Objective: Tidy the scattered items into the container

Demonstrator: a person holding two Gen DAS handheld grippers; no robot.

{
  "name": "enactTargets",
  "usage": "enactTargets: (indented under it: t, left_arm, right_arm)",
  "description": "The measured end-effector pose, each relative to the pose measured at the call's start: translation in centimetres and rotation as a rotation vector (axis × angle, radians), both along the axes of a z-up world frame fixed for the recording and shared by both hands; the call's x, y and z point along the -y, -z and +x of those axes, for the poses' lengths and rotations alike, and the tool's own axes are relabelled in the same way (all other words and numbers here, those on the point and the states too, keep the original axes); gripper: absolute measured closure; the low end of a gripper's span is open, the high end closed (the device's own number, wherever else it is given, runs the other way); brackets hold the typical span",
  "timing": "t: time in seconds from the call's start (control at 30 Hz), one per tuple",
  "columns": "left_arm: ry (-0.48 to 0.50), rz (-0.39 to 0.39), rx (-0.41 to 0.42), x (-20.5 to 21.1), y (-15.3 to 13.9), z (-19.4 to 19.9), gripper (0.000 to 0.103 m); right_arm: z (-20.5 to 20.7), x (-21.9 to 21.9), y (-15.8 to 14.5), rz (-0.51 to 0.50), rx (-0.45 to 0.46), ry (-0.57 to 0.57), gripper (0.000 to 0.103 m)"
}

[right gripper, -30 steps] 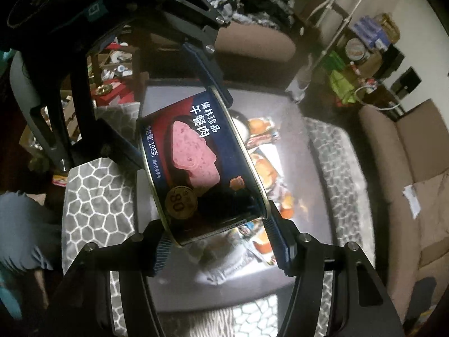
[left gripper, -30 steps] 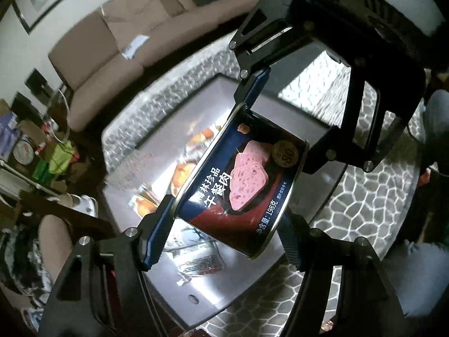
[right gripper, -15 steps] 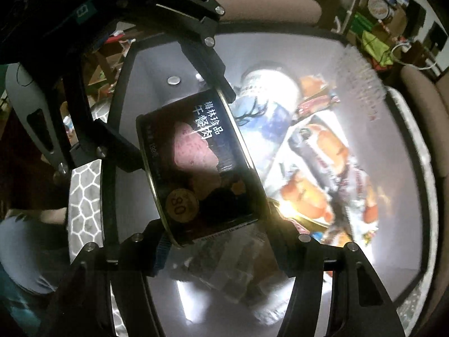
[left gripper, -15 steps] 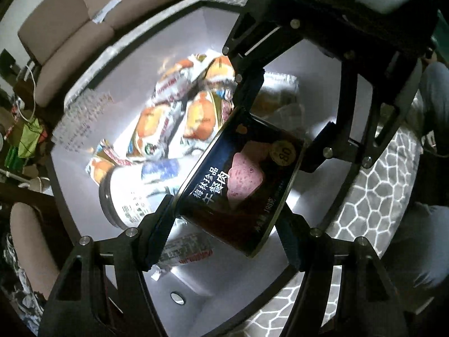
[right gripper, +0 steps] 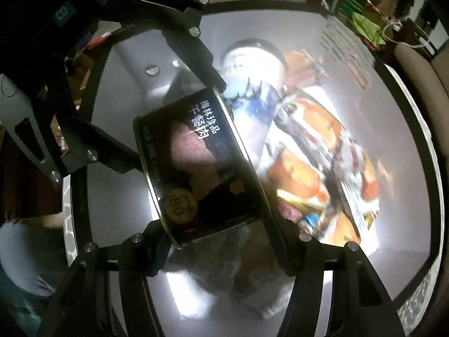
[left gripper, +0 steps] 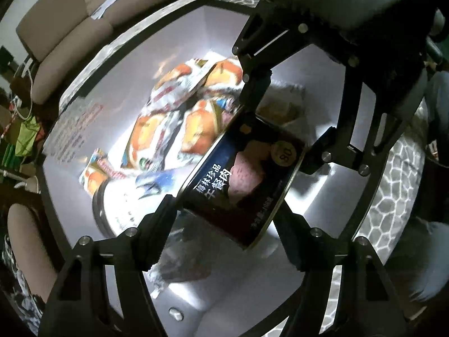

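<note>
Right, both tongs are on one tin: the left tongs [left gripper: 224,230] and the right tongs [right gripper: 221,250] each clamp the luncheon meat can [left gripper: 244,179] from opposite sides, and each camera sees the other tongs gripping its far end. The can is a squat, rounded-rectangle tin, dark navy shading to deep red, with a silver rim, a picture of pink sliced meat, white Chinese lettering and a round gold badge reading 80. It hangs tilted in the air, inside the mouth of the container [left gripper: 331,90], above the things already lying there.

Down below, the container is a white box with pale walls and a dark rim, brightly lit inside. Lying in it are several snack packets [left gripper: 179,118] printed orange and white, overlapping one another, and a white canister [left gripper: 132,191] with a blue deer picture, lying on its side beside them. Under the can, a crinkled clear wrapper [right gripper: 247,269] shows, blurred. Round metal studs dot the container's near wall.

Around the box, a grey cloth [left gripper: 393,196] with a white cobble pattern covers the desk. Beyond it stands a beige sofa [left gripper: 64,22] with a slip of paper on the cushion, and cluttered shelves with something green [right gripper: 362,22] sit in the dim room.
</note>
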State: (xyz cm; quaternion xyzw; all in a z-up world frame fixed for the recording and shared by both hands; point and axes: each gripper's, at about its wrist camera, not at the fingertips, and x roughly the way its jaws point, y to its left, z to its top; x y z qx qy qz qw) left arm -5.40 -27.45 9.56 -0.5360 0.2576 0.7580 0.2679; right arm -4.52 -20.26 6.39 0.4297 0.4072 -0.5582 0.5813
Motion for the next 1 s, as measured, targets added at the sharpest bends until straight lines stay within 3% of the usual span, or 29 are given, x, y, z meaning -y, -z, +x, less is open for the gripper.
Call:
enactTargets:
  t: [0.3,0.53,0.67,0.77,0.9,1.0]
  left_arm:
    - [0.011,0.006,-0.007,-3.7,-0.1,-2.8,0.037]
    - [-0.061,-0.01,-0.007,-2.1,-0.1,-3.2,0.035]
    - [-0.16,0.038,-0.018,0.4,-0.8,-2.0,0.027]
    - [-0.225,0.095,-0.032,1.5,-1.4,-0.9,0.014]
    - [-0.268,0.175,-0.028,1.4,-1.8,0.6,0.006]
    - [-0.29,0.185,-0.031,0.3,-1.6,2.1,0.002]
  right_arm:
    - [-2.5,-2.5,0.9,0.099,-0.063,0.074,0.043]
    - [-2.5,-2.8,0.6,0.099,-0.081,0.086,0.04]
    - [-2.6,-4.3,-1.3,0.034,-0.118,0.141,0.029]
    - [-2.2,-5.7,-2.3,-0.01,-0.117,0.205,0.024]
    - [-0.3,-5.0,-3.2,-0.014,-0.132,0.233,0.022]
    - [0.0,-5.8,-2.4,-0.007,-0.143,0.265,0.02]
